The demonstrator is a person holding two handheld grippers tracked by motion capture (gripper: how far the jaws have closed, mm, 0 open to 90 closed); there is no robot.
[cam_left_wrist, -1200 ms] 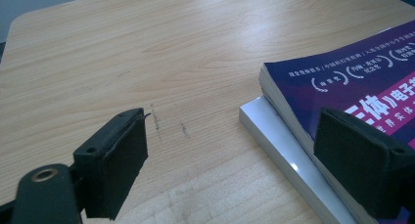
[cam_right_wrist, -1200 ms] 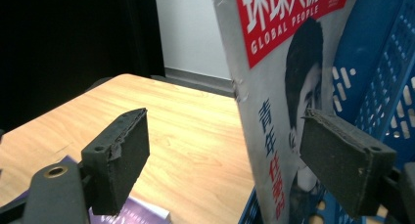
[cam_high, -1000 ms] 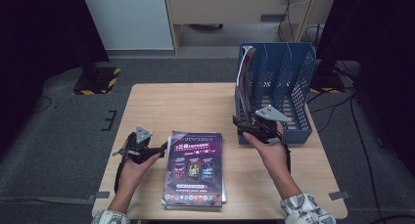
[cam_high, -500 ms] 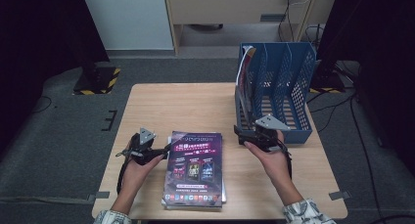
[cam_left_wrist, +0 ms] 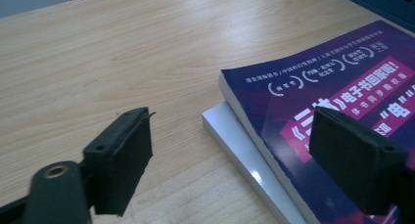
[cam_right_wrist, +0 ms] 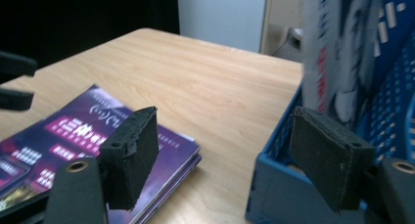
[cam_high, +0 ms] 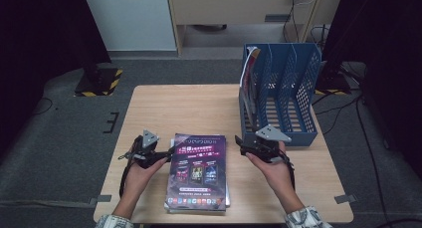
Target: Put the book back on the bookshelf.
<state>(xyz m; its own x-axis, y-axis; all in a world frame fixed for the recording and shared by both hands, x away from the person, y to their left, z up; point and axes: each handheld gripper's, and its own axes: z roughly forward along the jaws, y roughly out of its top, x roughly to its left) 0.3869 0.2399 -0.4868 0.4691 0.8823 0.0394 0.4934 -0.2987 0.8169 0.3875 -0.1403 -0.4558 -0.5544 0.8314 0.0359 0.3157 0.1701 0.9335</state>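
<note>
Purple-covered, the top book (cam_high: 198, 169) lies flat on a small stack near the table's (cam_high: 174, 108) front edge, not yet lifted, while one magazine (cam_high: 249, 78) already stands in the leftmost slot of the blue file rack (cam_high: 288, 88) at about one o'clock from the stack, so I judge the filing begun but mostly ahead. Both tongs stand wide and empty, their jaws having just been closing a little: the left gripper (cam_left_wrist: 244, 160) brackets the book's upper-left corner without pressing it, and the right gripper (cam_right_wrist: 230, 155) hovers at three o'clock of the book, between it and the rack.
</note>
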